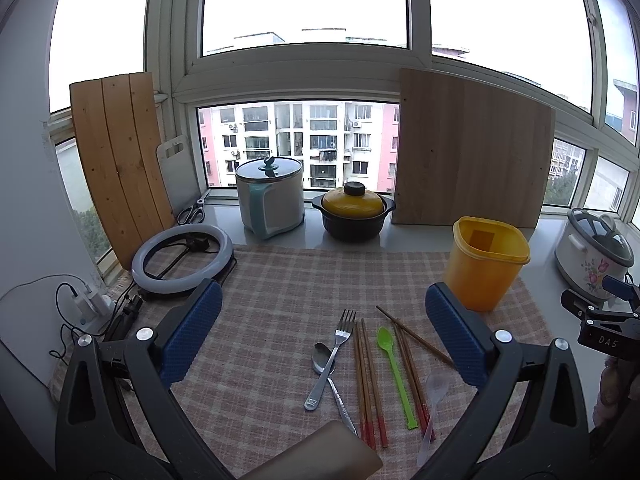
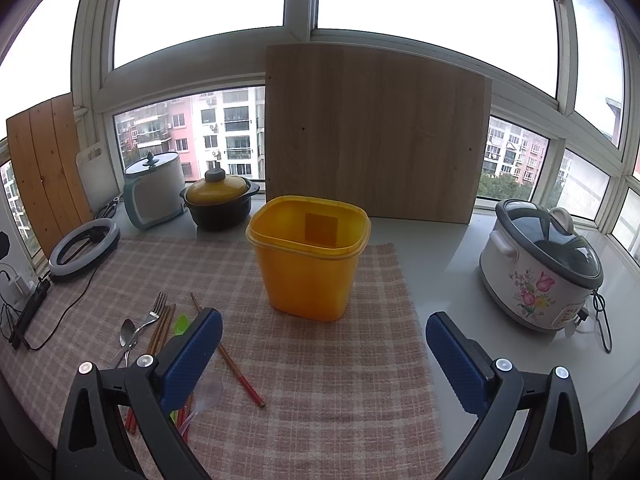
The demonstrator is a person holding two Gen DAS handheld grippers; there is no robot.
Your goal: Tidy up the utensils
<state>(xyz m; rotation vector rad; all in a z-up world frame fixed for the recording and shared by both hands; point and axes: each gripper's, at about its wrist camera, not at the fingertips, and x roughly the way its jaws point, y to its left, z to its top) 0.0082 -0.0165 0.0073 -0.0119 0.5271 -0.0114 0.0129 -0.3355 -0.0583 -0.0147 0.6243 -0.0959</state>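
Left wrist view: the left gripper (image 1: 322, 332) is spread wide and empty above the cloth (image 1: 260, 280). Fork (image 1: 334, 354), spoon (image 1: 323, 358), chopsticks (image 1: 368, 384) and green spoon (image 1: 394, 372) lie on the cloth between its fingers, near the yellow bin (image 1: 486, 262).

Right wrist view: the right gripper (image 2: 322, 354) is spread wide and empty. The bin (image 2: 308, 256) stands upright ahead; the utensils (image 2: 160, 328) lie to its left.

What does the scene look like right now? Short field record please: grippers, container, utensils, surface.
left gripper: open, empty, above the utensils
right gripper: open, empty, facing the container
container: yellow tub, upright, looks empty
utensils: fork, metal spoon, green spoon, clear spoon, chopsticks, all flat on the cloth, left of the tub
surface: checked cloth
task state: nothing in the tub yet
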